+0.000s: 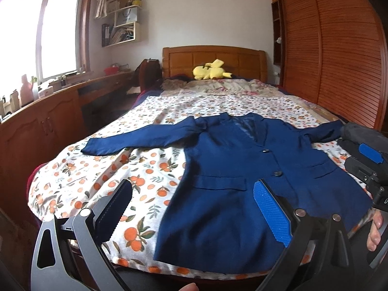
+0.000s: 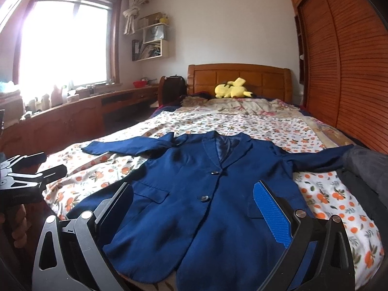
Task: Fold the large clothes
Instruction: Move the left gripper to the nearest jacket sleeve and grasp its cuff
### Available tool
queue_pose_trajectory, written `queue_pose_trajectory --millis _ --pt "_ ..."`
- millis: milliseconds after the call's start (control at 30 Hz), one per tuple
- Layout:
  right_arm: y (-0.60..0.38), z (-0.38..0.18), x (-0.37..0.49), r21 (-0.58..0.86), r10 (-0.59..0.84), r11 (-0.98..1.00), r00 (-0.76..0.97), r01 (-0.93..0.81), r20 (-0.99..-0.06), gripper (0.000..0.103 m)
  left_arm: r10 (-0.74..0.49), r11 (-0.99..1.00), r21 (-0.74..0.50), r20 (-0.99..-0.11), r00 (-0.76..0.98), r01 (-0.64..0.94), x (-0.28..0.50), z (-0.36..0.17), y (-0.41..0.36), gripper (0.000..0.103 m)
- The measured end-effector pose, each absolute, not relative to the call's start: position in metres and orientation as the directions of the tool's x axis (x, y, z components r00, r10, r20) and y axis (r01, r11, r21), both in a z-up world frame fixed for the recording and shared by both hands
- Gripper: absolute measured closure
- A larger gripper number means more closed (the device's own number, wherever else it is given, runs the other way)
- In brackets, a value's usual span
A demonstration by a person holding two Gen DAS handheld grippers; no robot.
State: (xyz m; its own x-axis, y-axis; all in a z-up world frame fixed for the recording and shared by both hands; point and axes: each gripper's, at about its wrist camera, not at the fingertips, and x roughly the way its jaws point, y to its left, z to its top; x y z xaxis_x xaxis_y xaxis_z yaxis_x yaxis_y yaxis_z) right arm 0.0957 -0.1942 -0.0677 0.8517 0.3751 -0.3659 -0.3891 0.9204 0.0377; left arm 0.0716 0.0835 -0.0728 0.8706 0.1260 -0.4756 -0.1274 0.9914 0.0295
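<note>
A navy blue blazer lies flat and face up on the bed, buttoned, sleeves spread out to both sides; it also shows in the right wrist view. My left gripper is open and empty, hovering above the bed's near edge over the blazer's left hem. My right gripper is open and empty above the blazer's lower front. The right gripper also shows at the right edge of the left wrist view. The left gripper shows at the left edge of the right wrist view.
The bed sheet has an orange fruit print. A yellow plush toy lies by the wooden headboard. A wooden cabinet runs along the left under the window. A slatted wardrobe stands right. Dark clothing lies at the bed's right edge.
</note>
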Motion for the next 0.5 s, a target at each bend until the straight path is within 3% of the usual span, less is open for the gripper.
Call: queue_pose_trajectory --millis 500 --pt "-0.149 -0.088 0.166 -0.003 0.458 0.868 0.804 -0.496 -0.378 0.007 0.189 0.979 0.044 -0.536 0.823 -0.197 0.121 -0.111 0.136 0.002"
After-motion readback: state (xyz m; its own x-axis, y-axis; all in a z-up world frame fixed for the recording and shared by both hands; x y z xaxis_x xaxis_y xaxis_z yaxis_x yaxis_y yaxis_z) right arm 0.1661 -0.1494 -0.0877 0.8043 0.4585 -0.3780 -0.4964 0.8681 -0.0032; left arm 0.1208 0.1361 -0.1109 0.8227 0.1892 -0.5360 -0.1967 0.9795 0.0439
